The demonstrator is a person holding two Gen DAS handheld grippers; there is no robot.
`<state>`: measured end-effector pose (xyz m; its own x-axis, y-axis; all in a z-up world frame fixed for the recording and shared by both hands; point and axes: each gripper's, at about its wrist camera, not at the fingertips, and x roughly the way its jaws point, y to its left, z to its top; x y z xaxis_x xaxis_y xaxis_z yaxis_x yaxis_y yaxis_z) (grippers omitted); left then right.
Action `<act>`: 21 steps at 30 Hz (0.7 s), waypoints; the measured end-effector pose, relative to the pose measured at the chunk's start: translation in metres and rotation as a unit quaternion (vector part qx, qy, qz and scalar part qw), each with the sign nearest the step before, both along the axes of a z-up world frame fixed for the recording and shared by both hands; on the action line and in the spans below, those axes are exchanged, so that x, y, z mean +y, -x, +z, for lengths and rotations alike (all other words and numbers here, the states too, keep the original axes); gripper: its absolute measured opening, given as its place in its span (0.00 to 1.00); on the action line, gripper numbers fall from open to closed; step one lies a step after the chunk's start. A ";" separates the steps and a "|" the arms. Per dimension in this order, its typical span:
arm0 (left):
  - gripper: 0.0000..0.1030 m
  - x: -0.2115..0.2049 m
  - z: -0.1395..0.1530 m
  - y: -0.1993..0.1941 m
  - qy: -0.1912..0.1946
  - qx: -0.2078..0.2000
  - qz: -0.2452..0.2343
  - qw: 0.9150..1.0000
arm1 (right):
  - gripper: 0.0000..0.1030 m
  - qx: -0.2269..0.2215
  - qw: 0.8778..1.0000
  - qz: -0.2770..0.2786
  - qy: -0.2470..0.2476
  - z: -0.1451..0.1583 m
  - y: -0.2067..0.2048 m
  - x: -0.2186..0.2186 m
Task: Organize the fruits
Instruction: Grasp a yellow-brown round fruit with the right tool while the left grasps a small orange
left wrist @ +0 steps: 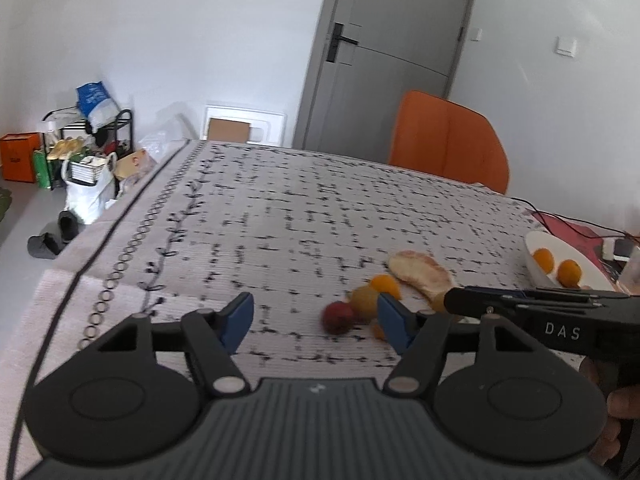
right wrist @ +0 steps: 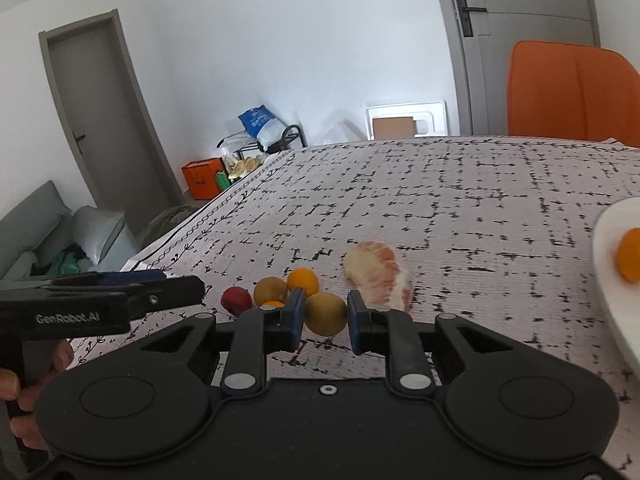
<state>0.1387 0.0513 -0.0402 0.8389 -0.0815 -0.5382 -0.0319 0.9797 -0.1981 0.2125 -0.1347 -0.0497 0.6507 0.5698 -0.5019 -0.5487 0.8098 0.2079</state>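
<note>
My right gripper (right wrist: 326,314) is shut on a yellow-brown round fruit (right wrist: 325,314), held just above the patterned tablecloth (right wrist: 460,200). Behind it lie a red fruit (right wrist: 236,300), another yellow-brown fruit (right wrist: 271,290), an orange fruit (right wrist: 303,281) and a peeled citrus segment (right wrist: 378,274). My left gripper (left wrist: 316,320) stands open with nothing between its fingers. The red fruit (left wrist: 337,317) and the yellow-brown fruit (left wrist: 365,300) lie just beyond its right finger. A white plate (left wrist: 536,244) at the right holds two orange fruits (left wrist: 544,259).
An orange chair (left wrist: 448,140) stands at the table's far side, before a grey door (left wrist: 384,48). Cables and small devices (left wrist: 616,246) lie behind the plate. Bags and a rack (left wrist: 92,152) crowd the floor at the left. A hand (right wrist: 24,396) holds the left gripper's handle.
</note>
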 end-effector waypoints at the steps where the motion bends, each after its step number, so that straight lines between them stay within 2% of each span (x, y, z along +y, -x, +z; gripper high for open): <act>1: 0.62 -0.003 0.000 -0.001 0.000 0.001 -0.003 1.000 | 0.20 -0.001 1.000 -0.002 -0.002 0.001 0.001 -0.003; 5: 0.59 -0.015 0.000 -0.003 -0.002 0.002 -0.017 1.000 | 0.20 -0.004 1.000 -0.013 -0.004 0.003 0.004 -0.014; 13: 0.48 -0.035 -0.003 -0.010 -0.002 0.007 -0.043 0.999 | 0.20 -0.006 0.999 -0.031 -0.019 0.008 0.009 -0.035; 18: 0.39 -0.046 -0.008 -0.017 -0.002 0.020 -0.048 0.999 | 0.20 -0.007 0.999 -0.049 -0.019 0.007 0.011 -0.051; 21: 0.39 -0.051 -0.011 -0.020 -0.003 0.025 -0.043 0.999 | 0.20 -0.008 0.998 -0.058 -0.021 0.008 0.012 -0.060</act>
